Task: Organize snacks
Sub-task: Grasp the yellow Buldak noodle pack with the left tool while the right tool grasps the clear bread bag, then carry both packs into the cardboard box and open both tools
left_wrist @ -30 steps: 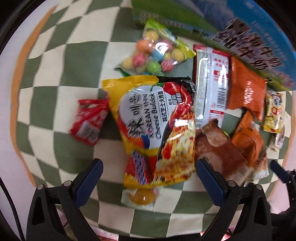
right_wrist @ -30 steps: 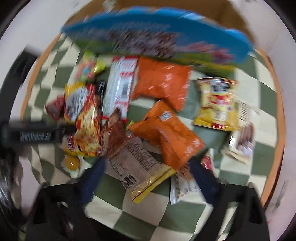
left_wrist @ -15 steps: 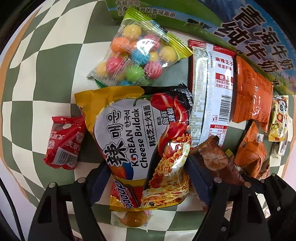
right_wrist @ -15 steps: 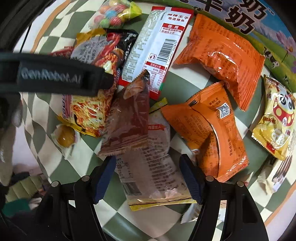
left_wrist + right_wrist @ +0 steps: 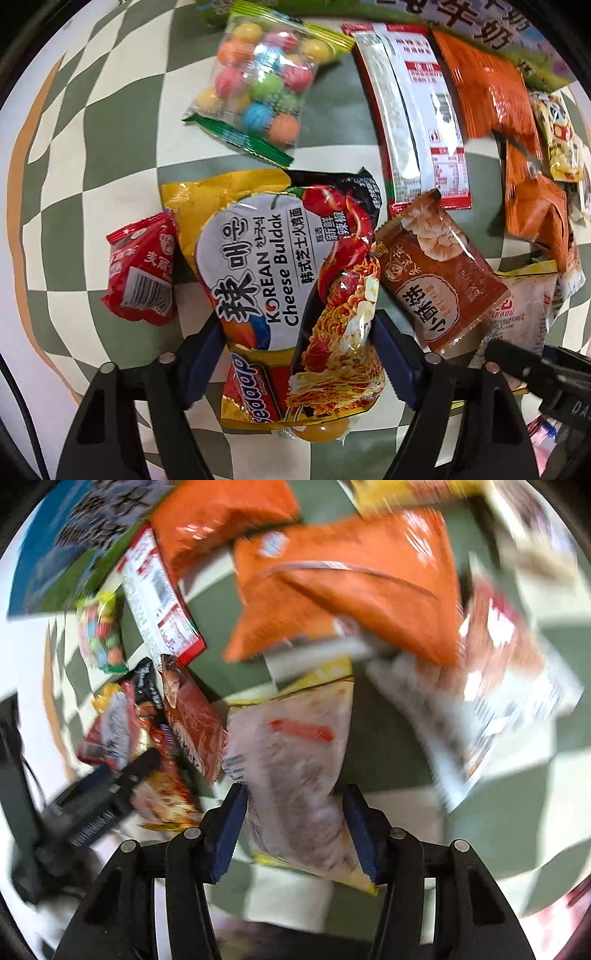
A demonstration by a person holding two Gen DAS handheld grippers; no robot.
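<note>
Here the Korean Cheese Buldak noodle packet [image 5: 291, 295] lies flat on the green-and-cream checkered table [image 5: 110, 122], its long axis running straight away from the left tool [image 5: 299, 363], yellow top edge at the far end and printed text turned sideways. Both blue pads [image 5: 207, 347] of the left tool press against the packet's near sides, so that tool is clamped on it. A yellow jelly cup [image 5: 321, 432] peeks out from under the packet's near end. A small red packet [image 5: 142, 267] sits just to its left, a brown shrimp-print packet [image 5: 436, 266] leans against its right edge, and a clear bag of coloured candy balls [image 5: 264, 88] lies beyond it. Farther right come a long red-and-white packet [image 5: 413, 110] and orange bags [image 5: 487, 92]. The right wrist view, heavily blurred, shows what the left barely catches: a pale translucent packet with yellow edges [image 5: 295, 760], long axis pointing away from the right tool [image 5: 293, 832] and tilted slightly left, gripped between its narrowed blue pads [image 5: 231, 830]. That view also shows the left tool's black finger lying across the noodle packet [image 5: 140, 738].
</note>
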